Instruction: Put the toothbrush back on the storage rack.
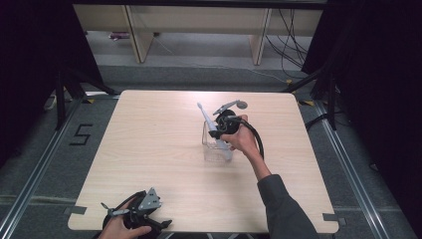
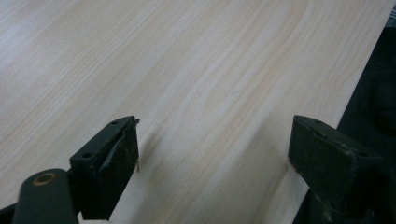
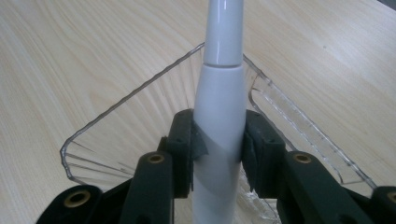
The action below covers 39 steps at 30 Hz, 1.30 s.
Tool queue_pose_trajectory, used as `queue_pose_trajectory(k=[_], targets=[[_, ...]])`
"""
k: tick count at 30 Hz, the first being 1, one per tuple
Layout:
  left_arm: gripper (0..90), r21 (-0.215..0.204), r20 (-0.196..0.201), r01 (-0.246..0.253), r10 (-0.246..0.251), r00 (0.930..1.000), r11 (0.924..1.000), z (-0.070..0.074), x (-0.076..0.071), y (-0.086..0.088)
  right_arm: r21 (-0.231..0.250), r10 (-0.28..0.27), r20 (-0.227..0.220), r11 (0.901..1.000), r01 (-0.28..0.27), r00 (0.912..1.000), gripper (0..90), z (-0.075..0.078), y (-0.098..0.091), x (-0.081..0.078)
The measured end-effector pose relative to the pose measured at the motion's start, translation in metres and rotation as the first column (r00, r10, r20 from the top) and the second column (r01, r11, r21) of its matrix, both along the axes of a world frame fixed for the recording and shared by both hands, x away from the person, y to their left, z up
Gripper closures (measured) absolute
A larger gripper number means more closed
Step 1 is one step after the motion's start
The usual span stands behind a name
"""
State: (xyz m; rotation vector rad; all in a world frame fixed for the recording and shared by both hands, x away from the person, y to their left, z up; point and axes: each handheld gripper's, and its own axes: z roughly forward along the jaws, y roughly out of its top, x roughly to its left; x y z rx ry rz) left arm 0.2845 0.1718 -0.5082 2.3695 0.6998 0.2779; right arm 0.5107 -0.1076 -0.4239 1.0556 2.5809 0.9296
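A white electric toothbrush [image 1: 210, 125] stands tilted in a clear plastic holder [image 1: 215, 149] at the middle of the table, its head pointing up and to the far left. My right gripper [image 1: 222, 130] is shut on the toothbrush's handle [image 3: 218, 116], with the clear holder [image 3: 116, 135] open around and below the jaws. My left gripper [image 1: 161, 226] rests at the table's near left edge, open, with bare wood between its pads [image 2: 122, 161].
The light wooden table [image 1: 149, 144] stands on a grey floor with metal rails. Wooden furniture legs and cables lie beyond the far edge. Dark curtains hang at both sides. A floor mark "5" sits at the left.
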Motion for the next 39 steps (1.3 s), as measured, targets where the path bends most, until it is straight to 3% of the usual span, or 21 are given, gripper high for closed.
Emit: queue_pose_trajectory(k=[2,4,6,7,11,13,15,18,19,20,22,23,25,27,28,32,34,35,37,39], targets=[[15.5,0.001,-0.005,0.003,-0.003,1.0,1.0,0.0,0.001,0.001,0.003,0.029,0.018,0.9996,-0.029,0.9994,66.6,-0.001,-0.001,0.003],[15.5,0.006,-0.011,0.006,-0.006,0.9999,1.0,0.001,0.001,0.001,0.019,0.021,0.015,0.9996,-0.021,0.9997,66.5,-0.002,0.0,0.004],[15.5,0.004,-0.007,0.002,-0.002,1.0,1.0,0.0,0.001,0.0,0.003,0.034,0.025,0.9994,-0.034,0.9991,66.4,-0.002,-0.001,0.005],[15.5,0.005,-0.001,0.004,-0.004,1.0,1.0,0.0,0.0,0.0,0.006,0.01,0.002,0.9999,-0.01,1.0,66.4,-0.003,0.001,0.004],[15.5,0.0,-0.002,-0.001,0.001,1.0,1.0,0.0,0.0,0.0,0.005,0.017,0.006,0.9998,-0.017,0.9998,65.1,-0.003,0.001,0.005],[15.5,0.002,-0.003,0.001,-0.001,1.0,1.0,0.0,0.0,0.0,0.022,0.012,-0.014,0.9997,-0.012,0.9998,62.8,-0.002,0.002,0.004],[15.5,0.006,-0.004,0.007,-0.007,1.0,1.0,0.0,0.0,0.0,0.034,0.02,0.009,0.9992,-0.02,0.9998,60.9,-0.001,0.002,0.002],[15.5,0.005,-0.004,0.004,-0.004,1.0,1.0,0.0,0.0,0.0,0.045,-0.004,0.006,0.999,0.004,1.0,58.4,0.004,0.002,-0.002],[15.5,0.005,-0.004,0.003,-0.003,1.0,1.0,0.0,0.0,0.0,0.039,0.012,0.003,0.9992,-0.012,0.9999,57.9,0.007,0.0,-0.003],[15.5,0.005,-0.004,0.002,-0.002,1.0,1.0,0.0,0.0,0.0,0.046,0.015,0.031,0.9988,-0.016,0.9994,57.7,0.008,-0.001,-0.004],[15.5,0.005,-0.004,0.001,-0.001,1.0,1.0,0.0,0.0,0.0,0.042,-0.004,0.031,0.9991,0.003,0.9995,57.0,0.013,-0.004,-0.006],[15.5,0.006,-0.003,0.003,-0.003,1.0,1.0,0.0,0.0,0.0,0.054,0.013,0.054,0.9984,-0.016,0.9984,56.3,0.014,-0.006,-0.006],[15.5,0.005,-0.002,-0.001,0.001,1.0,1.0,0.0,0.0,0.0,0.066,-0.015,0.039,0.9977,0.012,0.9991,55.4,0.019,-0.01,-0.01],[15.5,0.003,-0.004,-0.003,0.003,1.0,1.0,-0.001,0.0,0.0,0.069,0.035,0.076,0.9968,-0.04,0.9965,54.5,0.021,-0.015,-0.01],[15.5,0.002,-0.004,-0.003,0.003,1.0,1.0,-0.001,0.0,0.0,0.084,0.025,0.086,0.9959,-0.032,0.996,53.8,0.022,-0.016,-0.011],[15.5,0.004,-0.005,-0.003,0.003,1.0,1.0,0.0,0.0,0.0,0.094,0.022,0.086,0.9951,-0.03,0.9961,52.4,0.026,-0.023,-0.015],[15.5,0.003,-0.005,-0.003,0.003,1.0,1.0,0.0,0.0,0.0,0.107,0.022,0.109,0.9937,-0.034,0.9938,50.5,0.027,-0.025,-0.017],[15.5,0.003,-0.006,-0.004,0.004,1.0,1.0,0.0,0.001,0.0,0.106,0.022,0.091,0.9938,-0.032,0.9956,49.5,0.03,-0.027,-0.019],[15.5,0.004,-0.006,-0.004,0.004,1.0,1.0,-0.001,0.0,0.0,0.102,0.015,0.107,0.9944,-0.026,0.9942,46.8,0.031,-0.029,-0.022],[15.5,0.004,-0.005,-0.004,0.004,1.0,1.0,0.0,0.0,0.0,0.126,-0.004,0.093,0.992,-0.007,0.9957,44.5,0.032,-0.031,-0.026]])
